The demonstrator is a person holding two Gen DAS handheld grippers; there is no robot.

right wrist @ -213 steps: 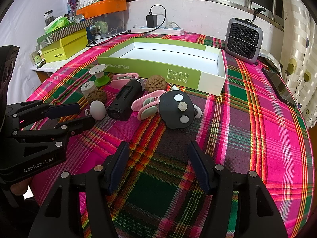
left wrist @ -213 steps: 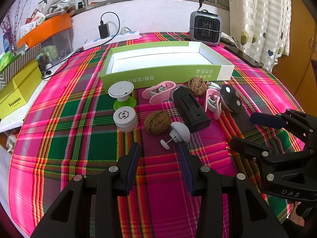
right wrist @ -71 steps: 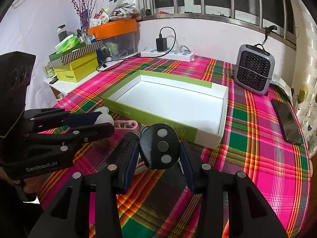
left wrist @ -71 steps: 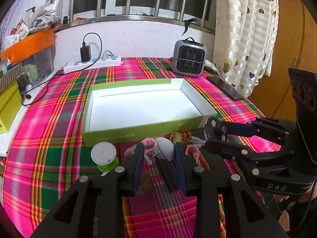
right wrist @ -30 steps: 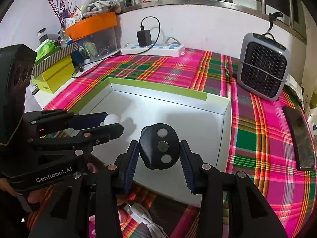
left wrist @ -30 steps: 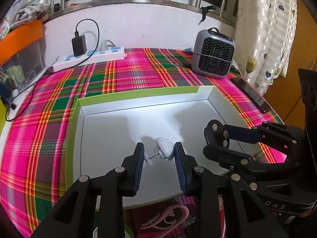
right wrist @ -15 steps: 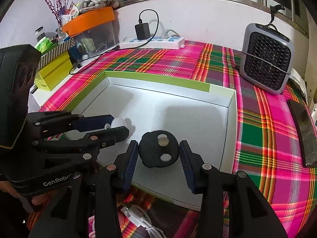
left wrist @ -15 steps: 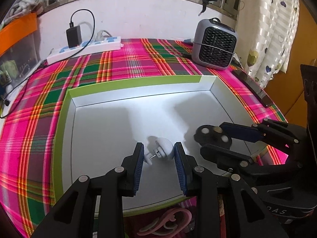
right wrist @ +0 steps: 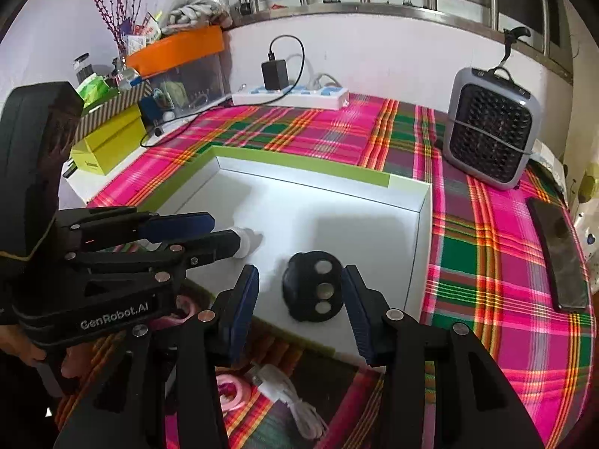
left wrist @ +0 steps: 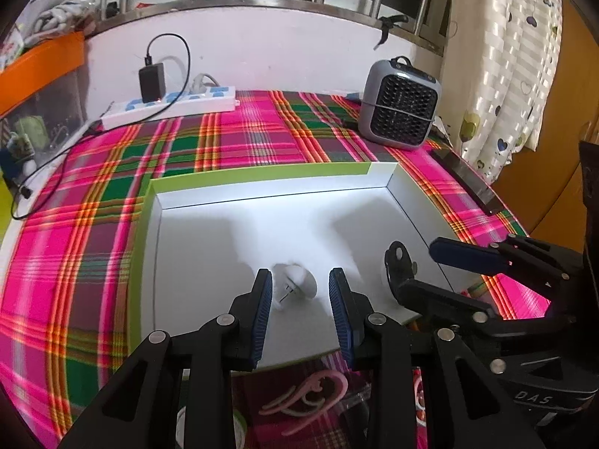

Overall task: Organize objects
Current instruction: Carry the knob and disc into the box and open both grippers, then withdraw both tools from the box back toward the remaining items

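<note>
A green-edged white box (left wrist: 262,177) lies open on the plaid table; it also shows in the right wrist view (right wrist: 423,224). My left gripper (left wrist: 299,292) is open just above a white hook (left wrist: 295,282) that lies on the box floor. My right gripper (right wrist: 299,292) is open around a black disc with three round pads (right wrist: 314,292) that rests on the box floor. The disc shows edge-on in the left wrist view (left wrist: 398,262), beside the right gripper (left wrist: 423,265). The left gripper (right wrist: 224,234) also shows in the right wrist view, with the hook (right wrist: 247,241) at its tips.
A pink clip (left wrist: 307,398) and a white cable (right wrist: 292,404) lie on the cloth in front of the box. A grey fan heater (right wrist: 490,138), a phone (right wrist: 561,258), a power strip (left wrist: 168,108) and yellow boxes (right wrist: 108,146) stand around it.
Both grippers have opened inside the box. The white hook and the black disc have dropped from the jaws onto the box floor.
</note>
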